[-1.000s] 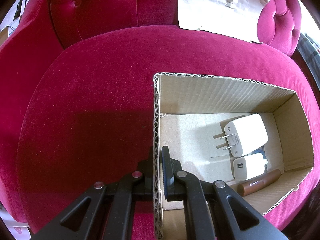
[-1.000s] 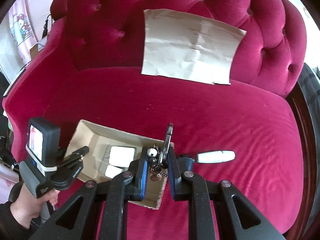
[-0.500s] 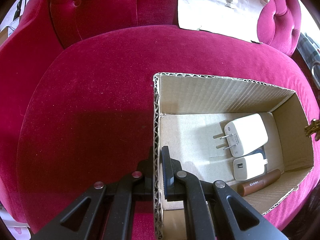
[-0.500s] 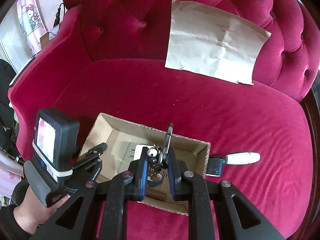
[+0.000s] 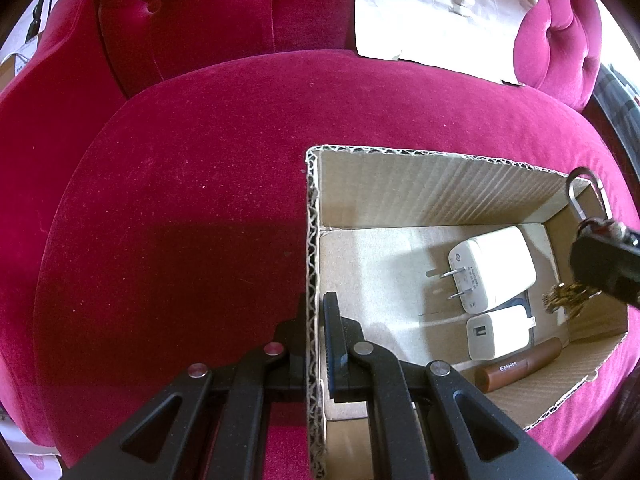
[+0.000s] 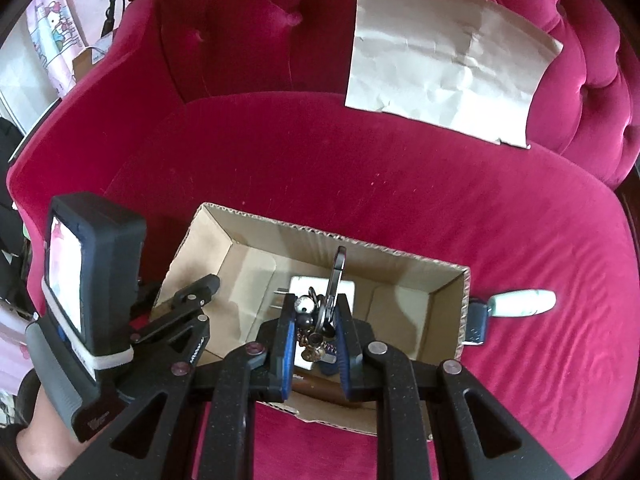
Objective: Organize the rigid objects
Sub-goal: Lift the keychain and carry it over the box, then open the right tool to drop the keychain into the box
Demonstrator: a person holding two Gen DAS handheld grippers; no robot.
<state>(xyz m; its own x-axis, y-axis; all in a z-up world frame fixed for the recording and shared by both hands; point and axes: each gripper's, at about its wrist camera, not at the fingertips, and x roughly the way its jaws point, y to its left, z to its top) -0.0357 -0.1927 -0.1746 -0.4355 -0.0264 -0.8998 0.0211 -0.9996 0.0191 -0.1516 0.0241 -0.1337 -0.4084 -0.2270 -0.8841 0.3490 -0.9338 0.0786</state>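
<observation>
Red velvet sofa point(image 6: 360, 184), left gripper point(image 5: 316, 332) clamped on cardboard box point(image 5: 440, 192) wall, right gripper point(image 6: 314, 320) closed on key bunch point(image 6: 320, 320) above box.

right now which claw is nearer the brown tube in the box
Right. The right claw hangs over the brown tube end of the cardboard box, holding a keyring; the left claw clamps the opposite wall.

A red sofa point(image 6: 360, 184) bears a cardboard box point(image 6: 404, 258) and paper point(image 6: 444, 60).
</observation>
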